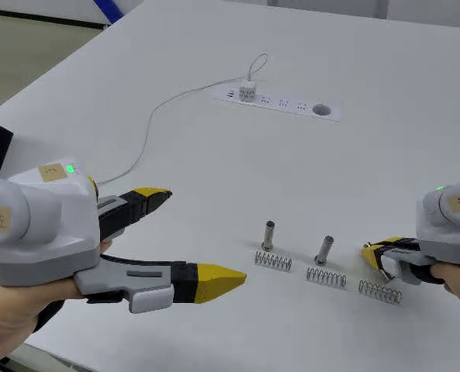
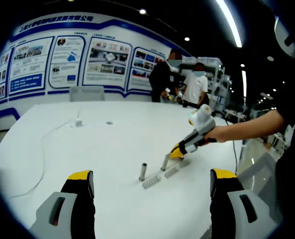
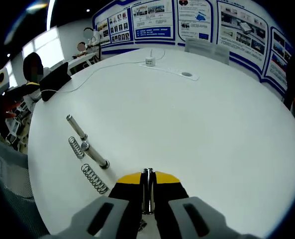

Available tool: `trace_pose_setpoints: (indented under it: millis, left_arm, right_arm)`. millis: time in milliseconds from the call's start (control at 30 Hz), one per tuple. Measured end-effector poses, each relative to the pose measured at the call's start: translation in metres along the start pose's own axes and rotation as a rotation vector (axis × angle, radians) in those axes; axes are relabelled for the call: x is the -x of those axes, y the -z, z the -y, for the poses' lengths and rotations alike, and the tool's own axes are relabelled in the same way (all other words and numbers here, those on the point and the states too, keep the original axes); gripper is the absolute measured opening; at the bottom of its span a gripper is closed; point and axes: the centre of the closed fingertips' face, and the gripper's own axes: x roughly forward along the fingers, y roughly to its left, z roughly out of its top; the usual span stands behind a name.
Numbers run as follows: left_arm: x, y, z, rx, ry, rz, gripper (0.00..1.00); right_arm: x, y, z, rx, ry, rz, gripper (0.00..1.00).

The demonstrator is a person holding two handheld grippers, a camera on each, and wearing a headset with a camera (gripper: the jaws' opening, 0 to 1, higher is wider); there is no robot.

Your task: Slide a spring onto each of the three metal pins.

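Note:
Two metal pins point(image 1: 268, 234) point(image 1: 324, 249) stand upright on the white table point(image 1: 214, 155). Three springs point(image 1: 273, 261) point(image 1: 326, 277) point(image 1: 379, 291) lie flat in a row in front of them. My left gripper point(image 1: 198, 232) hovers open, well to the left of the pins, with nothing between its jaws. My right gripper point(image 1: 369, 254) sits low at the right end of the row, just above the third spring. In the right gripper view my right gripper point(image 3: 147, 191) is shut on a thin metal pin point(image 3: 147, 185). The left gripper view shows the near pin point(image 2: 143, 171) and a spring point(image 2: 151, 182).
A white power strip point(image 1: 280, 101) with a plug point(image 1: 247, 91) and a cable point(image 1: 148, 139) lies at the back of the table. The table's near edge runs close below the grippers. Two people point(image 2: 182, 82) stand beyond the table's far side.

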Motion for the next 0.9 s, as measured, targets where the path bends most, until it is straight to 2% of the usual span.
trace_pose_setpoints:
  millis: [633,900]
  left_arm:
    - [-0.001,-0.005,0.008,-0.017,0.006,0.000,0.99]
    - [-0.002,-0.005,0.015,-0.025,0.015,-0.002,0.99]
  right_arm:
    - [0.017,-0.006,0.004,-0.002,0.007,0.074,0.08]
    - [0.024,-0.008,0.006,-0.005,0.007,0.096,0.08]
